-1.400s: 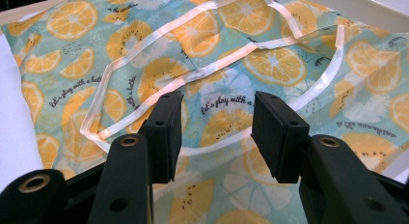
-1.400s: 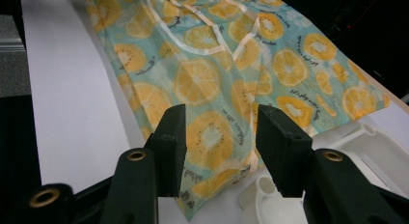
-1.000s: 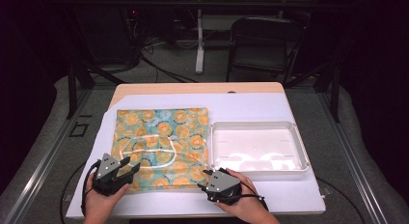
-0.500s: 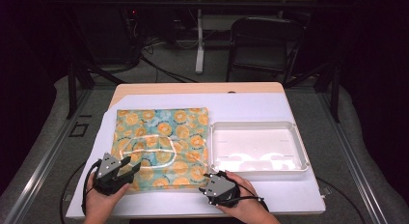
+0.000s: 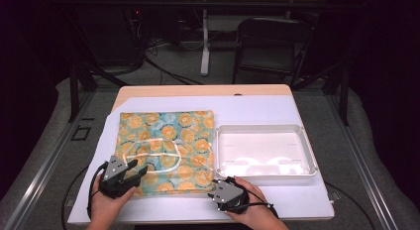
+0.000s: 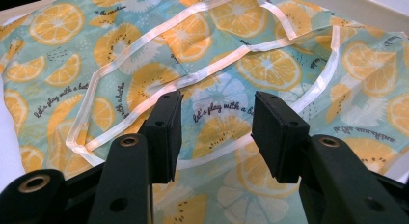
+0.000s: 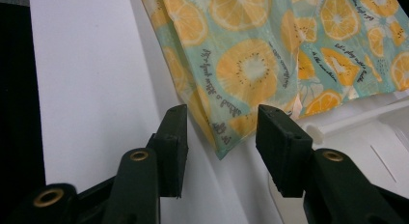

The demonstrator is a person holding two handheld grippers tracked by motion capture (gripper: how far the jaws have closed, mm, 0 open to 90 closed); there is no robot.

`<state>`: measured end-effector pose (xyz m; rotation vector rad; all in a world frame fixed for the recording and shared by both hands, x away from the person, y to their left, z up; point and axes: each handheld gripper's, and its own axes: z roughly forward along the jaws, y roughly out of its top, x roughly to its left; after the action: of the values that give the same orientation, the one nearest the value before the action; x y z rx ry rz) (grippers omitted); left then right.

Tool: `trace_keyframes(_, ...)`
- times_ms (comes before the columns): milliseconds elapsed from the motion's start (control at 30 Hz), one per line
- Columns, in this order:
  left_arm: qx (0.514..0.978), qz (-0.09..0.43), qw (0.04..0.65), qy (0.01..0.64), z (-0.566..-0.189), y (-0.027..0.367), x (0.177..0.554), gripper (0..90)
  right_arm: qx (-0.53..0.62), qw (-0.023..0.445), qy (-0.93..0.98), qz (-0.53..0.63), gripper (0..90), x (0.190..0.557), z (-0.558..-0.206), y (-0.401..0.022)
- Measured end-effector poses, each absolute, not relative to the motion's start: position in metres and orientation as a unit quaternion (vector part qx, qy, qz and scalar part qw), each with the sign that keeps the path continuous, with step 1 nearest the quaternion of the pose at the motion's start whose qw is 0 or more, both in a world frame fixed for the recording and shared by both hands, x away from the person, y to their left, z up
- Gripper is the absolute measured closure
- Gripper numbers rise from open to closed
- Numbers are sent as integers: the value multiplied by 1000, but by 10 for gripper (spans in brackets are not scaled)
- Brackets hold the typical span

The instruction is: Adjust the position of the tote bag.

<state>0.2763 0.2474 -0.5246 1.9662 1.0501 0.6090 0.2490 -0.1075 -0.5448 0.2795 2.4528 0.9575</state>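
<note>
We see the fruit-print cloth (image 5: pixel 166 145) lying flat on the white table cover (image 5: pixel 257 108), left of centre in the high view, its right edge just beside the empty white tray (image 5: pixel 266 150). A pale ribbon strap (image 5: pixel 158 153) loops across the lower middle of the cloth.

At the lower left of the high view, the left hand (image 5: pixel 106 202) comes up from the bottom edge with the left gripper (image 5: pixel 134 169) angled toward the upper right, its tips over the cloth's lower left corner. In the left gripper view (image 6: pixel 217 132) we find its jaws parted, hanging above the printed fabric and the ribbon, with nothing pinched between the pads.

At the lower centre of the high view, the right hand (image 5: pixel 250 205) wraps the right gripper (image 5: pixel 214 189), which points toward the upper left at the cloth's lower right corner, close to the tray's near rim. In the right gripper view (image 7: pixel 222 132) that folded corner sits between the two jaws; they have just been closing a little, yet stand apart, with gaps on both sides of the fabric, so we read them as released.
</note>
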Motion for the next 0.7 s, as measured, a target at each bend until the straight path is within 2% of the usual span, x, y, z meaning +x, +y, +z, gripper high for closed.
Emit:
trace_keyframes(400,778,241,404,417,-525,248,276,540,63,280,898,333,547,247,-551,-104)
trace_keyframes(700,776,243,403,421,-525,251,273,540,53,291,901,319,546,251,-555,-101)
